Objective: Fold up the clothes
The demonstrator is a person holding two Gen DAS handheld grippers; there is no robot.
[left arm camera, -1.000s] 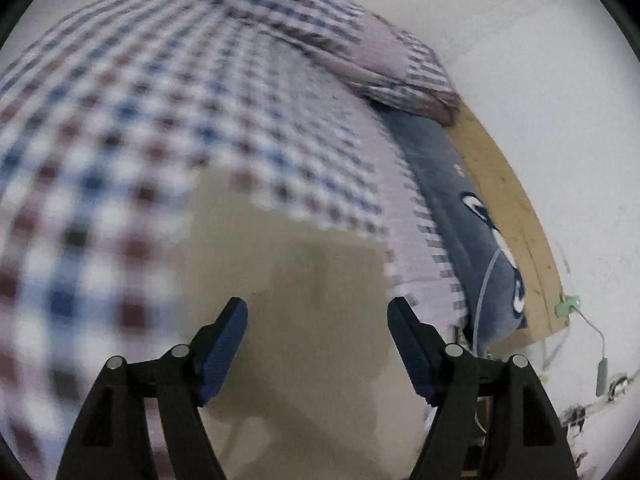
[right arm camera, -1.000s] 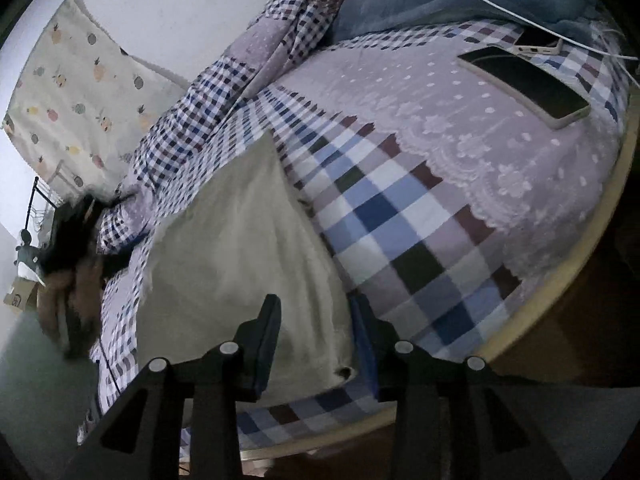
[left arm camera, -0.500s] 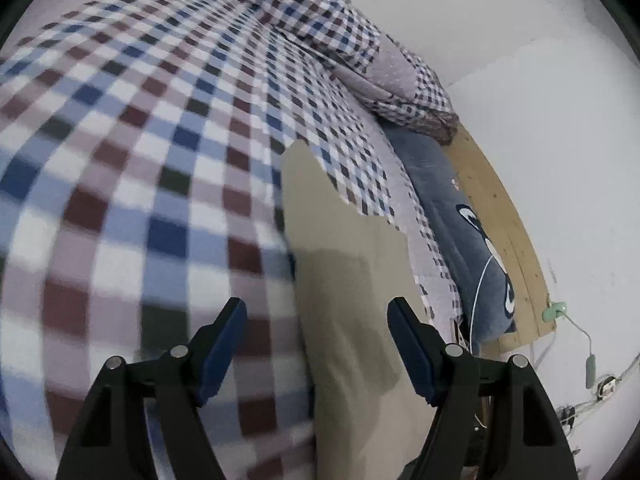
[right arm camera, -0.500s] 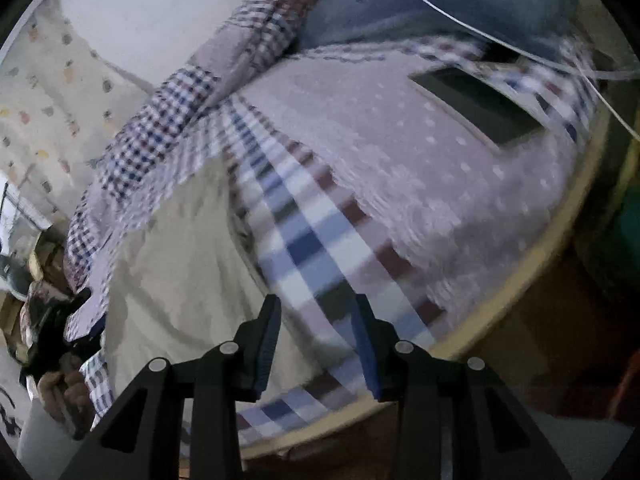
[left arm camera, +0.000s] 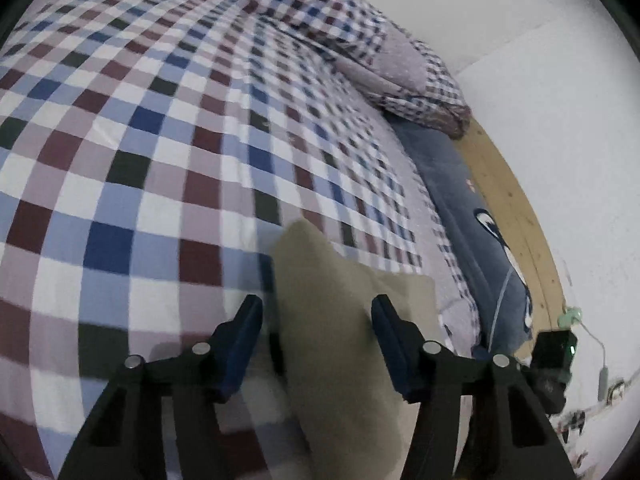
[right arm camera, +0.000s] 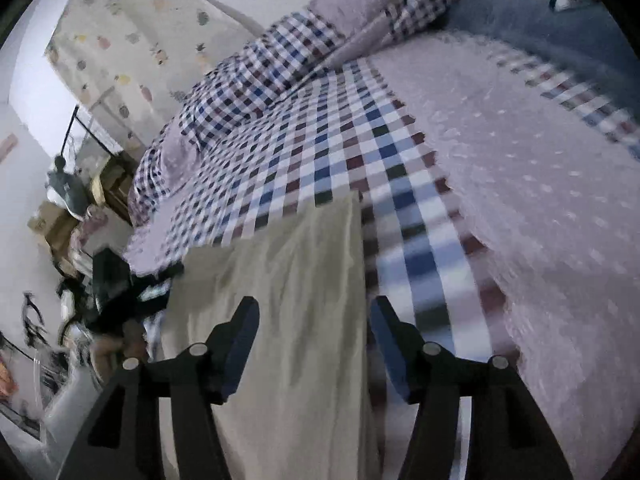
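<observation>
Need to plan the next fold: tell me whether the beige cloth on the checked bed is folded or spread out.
Folded, at least partly: the beige cloth lies as a narrow strip with straight edges on the checked bedspread, with a layered corner. Its near end is hidden.

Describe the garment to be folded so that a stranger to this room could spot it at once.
Start at the bed with the blue, maroon and white checked cover. On that cover, near the bed's front edge, lies the garment, a flat, plain beige cloth with a straight far edge. It is the only unpatterned pale piece on the checks, unlike the grey-blue pillow at the head.
</observation>
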